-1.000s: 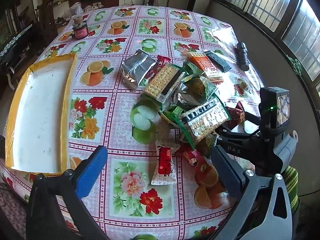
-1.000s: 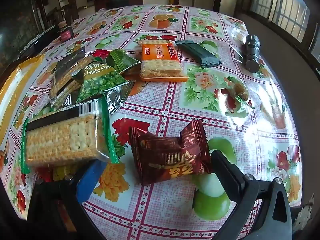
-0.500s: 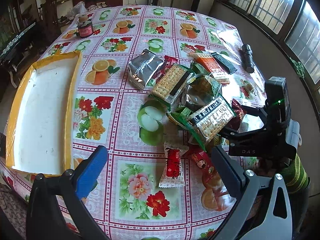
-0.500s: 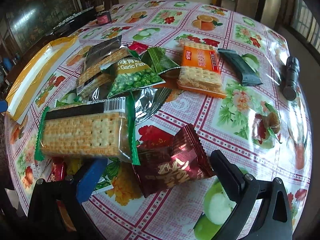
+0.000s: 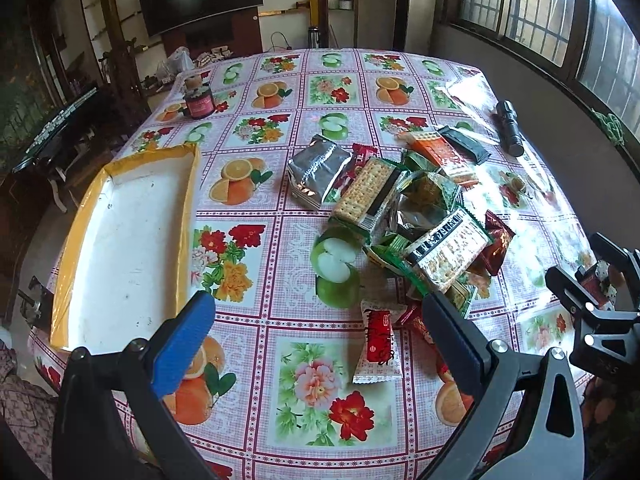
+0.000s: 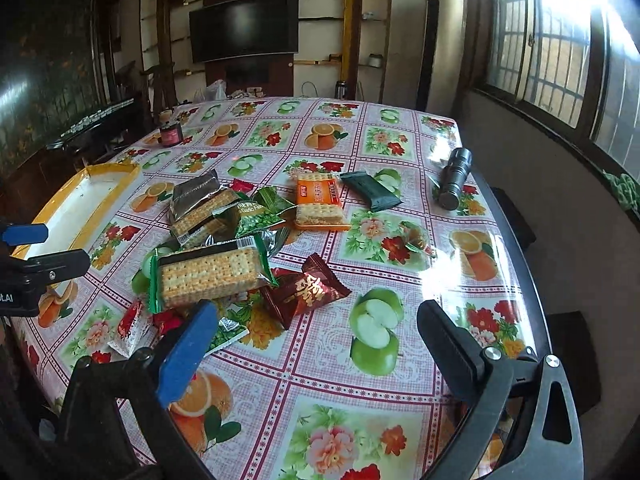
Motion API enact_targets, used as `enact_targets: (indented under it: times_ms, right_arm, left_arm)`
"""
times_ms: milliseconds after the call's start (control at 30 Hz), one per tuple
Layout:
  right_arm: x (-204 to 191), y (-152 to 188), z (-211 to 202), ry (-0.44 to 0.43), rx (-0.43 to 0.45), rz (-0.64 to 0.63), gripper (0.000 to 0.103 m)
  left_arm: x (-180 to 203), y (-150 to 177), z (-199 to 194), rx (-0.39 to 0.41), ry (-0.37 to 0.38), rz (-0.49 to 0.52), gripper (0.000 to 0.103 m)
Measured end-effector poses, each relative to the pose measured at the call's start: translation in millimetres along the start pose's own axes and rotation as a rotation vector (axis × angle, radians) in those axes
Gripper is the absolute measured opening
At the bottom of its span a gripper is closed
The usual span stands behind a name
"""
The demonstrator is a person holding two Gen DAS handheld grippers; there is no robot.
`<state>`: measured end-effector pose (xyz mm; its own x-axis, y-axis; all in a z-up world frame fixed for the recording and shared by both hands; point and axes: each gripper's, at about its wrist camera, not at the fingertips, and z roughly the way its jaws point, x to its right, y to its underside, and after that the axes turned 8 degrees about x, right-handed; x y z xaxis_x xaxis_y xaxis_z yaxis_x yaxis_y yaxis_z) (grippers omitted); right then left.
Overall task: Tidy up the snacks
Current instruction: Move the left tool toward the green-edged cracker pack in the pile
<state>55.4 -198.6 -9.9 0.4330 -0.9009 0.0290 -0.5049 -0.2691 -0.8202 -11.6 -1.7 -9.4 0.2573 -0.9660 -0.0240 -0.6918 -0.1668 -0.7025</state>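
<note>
A heap of snack packets lies mid-table: cracker packs, a green pea bag, a silver pouch, an orange cracker pack, a brown-red packet and a small red-and-white packet. A white tray with a yellow rim lies empty at the left. My left gripper is open and empty, above the near table edge. My right gripper is open and empty, held back from the heap; it also shows in the left wrist view.
A black flashlight and a dark green packet lie at the right of the fruit-and-flower tablecloth. A small dark jar stands far left. The table edge curves along the right; windows and wall lie beyond.
Both grippers have pulled back and risen from the heap, so more of the table and room shows. The right gripper has left the brown-red packet. Packets lie as before.
</note>
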Motion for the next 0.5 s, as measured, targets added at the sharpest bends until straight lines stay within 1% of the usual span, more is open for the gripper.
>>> enact_targets:
  times_ms: [100,500]
  right_arm:
    - [-0.1,-0.2,-2.2,0.003,0.003,0.012,0.1]
    - [-5.2,4.0,-0.3,-0.007,-0.013,0.031,0.1]
  left_arm:
    - [-4.0,0.4,-1.3,0.006,-0.011,-0.01,0.103]
    - [-6.5,2.2,-1.6,0.008,-0.007,-0.004,0.103]
